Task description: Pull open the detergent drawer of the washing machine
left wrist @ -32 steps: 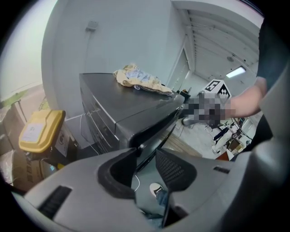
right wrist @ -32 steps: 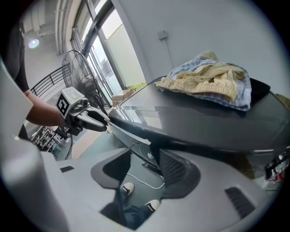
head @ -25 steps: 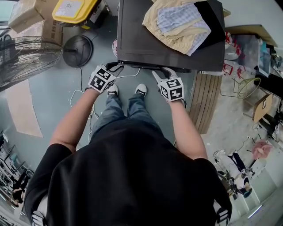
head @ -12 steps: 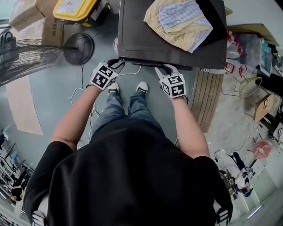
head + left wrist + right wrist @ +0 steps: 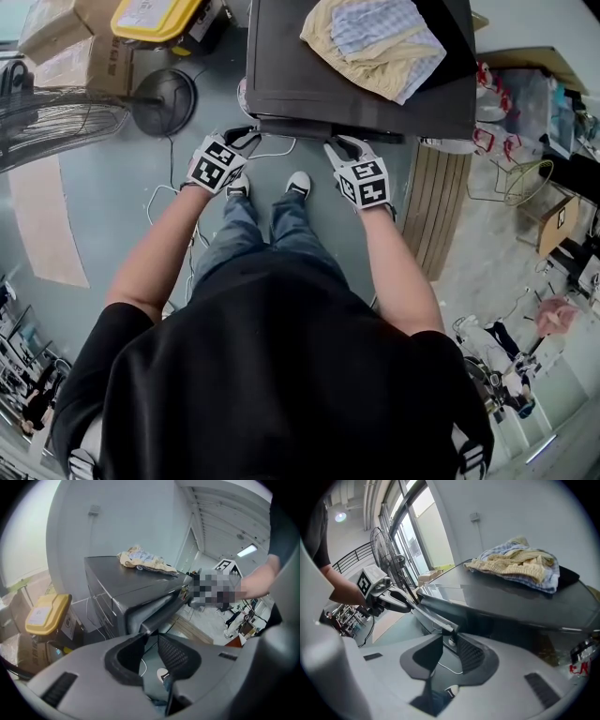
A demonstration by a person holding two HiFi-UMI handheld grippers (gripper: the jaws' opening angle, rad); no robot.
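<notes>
A dark washing machine (image 5: 309, 84) stands in front of me with a heap of yellow and checked laundry (image 5: 375, 42) on its lid. Along its top front edge a long dark drawer front (image 5: 300, 131) stands out a little from the body. My left gripper (image 5: 242, 141) grips that strip's left end. In the left gripper view the jaws (image 5: 149, 639) pinch its corner (image 5: 161, 606). My right gripper (image 5: 336, 148) is at the right end. In the right gripper view its jaws (image 5: 451, 641) are closed onto the thin edge (image 5: 433, 613).
A floor fan (image 5: 56, 122) with its round base (image 5: 159, 101) stands to the left, beside cardboard boxes (image 5: 75, 56) and a yellow-lidded box (image 5: 155, 17). A white cable (image 5: 169, 197) lies on the floor. Wooden slats (image 5: 436, 216) lie to the right. My shoes (image 5: 298, 183) are under the drawer.
The right gripper has come up to the right end of the drawer front and closed on it. The left gripper keeps its hold; both hands have hardly moved.
</notes>
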